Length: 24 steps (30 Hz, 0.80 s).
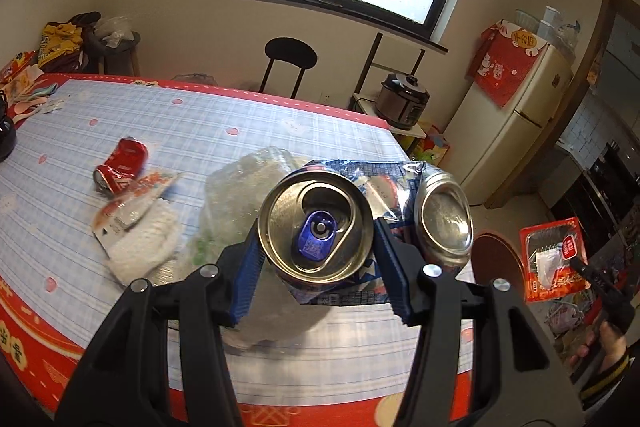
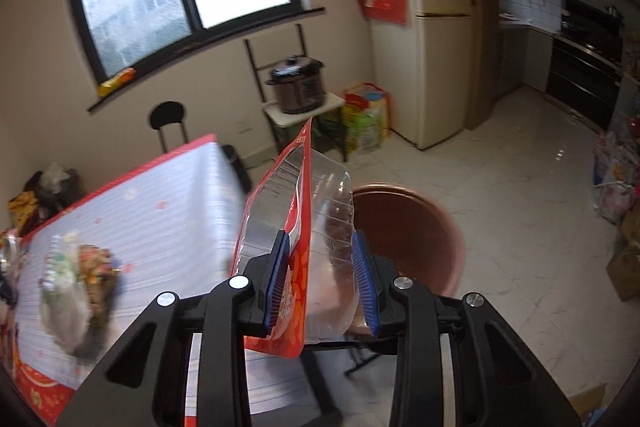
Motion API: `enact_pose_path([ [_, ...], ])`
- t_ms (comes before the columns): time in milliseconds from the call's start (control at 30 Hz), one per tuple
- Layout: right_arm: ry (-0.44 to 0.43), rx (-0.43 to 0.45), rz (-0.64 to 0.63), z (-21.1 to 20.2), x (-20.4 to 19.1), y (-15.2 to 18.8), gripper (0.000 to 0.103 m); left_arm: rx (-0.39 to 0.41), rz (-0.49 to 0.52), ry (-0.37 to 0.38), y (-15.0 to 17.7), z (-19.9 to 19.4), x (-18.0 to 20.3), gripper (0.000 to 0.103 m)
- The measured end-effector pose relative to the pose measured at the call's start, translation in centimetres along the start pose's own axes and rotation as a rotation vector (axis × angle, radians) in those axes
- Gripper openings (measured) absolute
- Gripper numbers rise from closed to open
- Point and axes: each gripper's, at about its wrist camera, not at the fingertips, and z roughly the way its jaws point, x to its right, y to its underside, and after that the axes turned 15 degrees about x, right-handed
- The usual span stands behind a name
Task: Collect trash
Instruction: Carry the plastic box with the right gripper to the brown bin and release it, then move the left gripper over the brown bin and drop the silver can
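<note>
On the table [image 1: 248,131] a red can [image 1: 120,167] and wrappers wait; left gripper [image 1: 318,247] clamps a can [image 1: 316,223], right gripper [image 2: 322,279] pinches a plastic tray [image 2: 296,227] seemingly near the bin [image 2: 416,227].

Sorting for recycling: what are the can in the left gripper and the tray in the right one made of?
Can: seems aluminium; shiny brushed top, blue pull tab. Tray: looks like thin clear ribbed plastic, with glossy red printed film that could be card.
</note>
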Motion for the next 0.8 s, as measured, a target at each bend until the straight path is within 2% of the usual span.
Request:
enact_pose_path([
  [100, 0.041, -0.026, -0.004, 2.4, 2.3, -0.2, 0.033, -0.017, 0.016, -0.007, 0.3, 0.6, 1.3, 0.055],
  [333, 0.083, -0.034, 0.022, 6.6, 4.5, -1.2, 0.038, -0.031, 0.049, -0.036, 0.3, 1.1, 3.0, 0.055],
  [367, 0.087, -0.032, 0.034, 7.0, 4.7, -1.5, 0.044, -0.03, 0.056, -0.036, 0.3, 1.0, 3.3, 0.055],
  [400, 0.091, -0.022, 0.043, 7.2, 4.8, -1.9, 0.057, -0.029, 0.062, -0.036, 0.2, 1.0, 3.4, 0.055],
  [467, 0.097, 0.028, 0.057, 6.7, 5.0, -3.0, 0.073, -0.025, 0.073, -0.031, 0.0, 1.0, 3.8, 0.055],
  [600, 0.106, 0.116, 0.043, 4.2, 5.0, -5.2, 0.097, -0.013, 0.084, 0.004, -0.3, 1.0, 5.1, 0.055],
  [800, 0.118, 0.189, -0.003, 0.2, 5.2, -7.3, 0.098, -0.006, 0.123, 0.101, -0.5, 1.9, 9.2, 0.055],
])
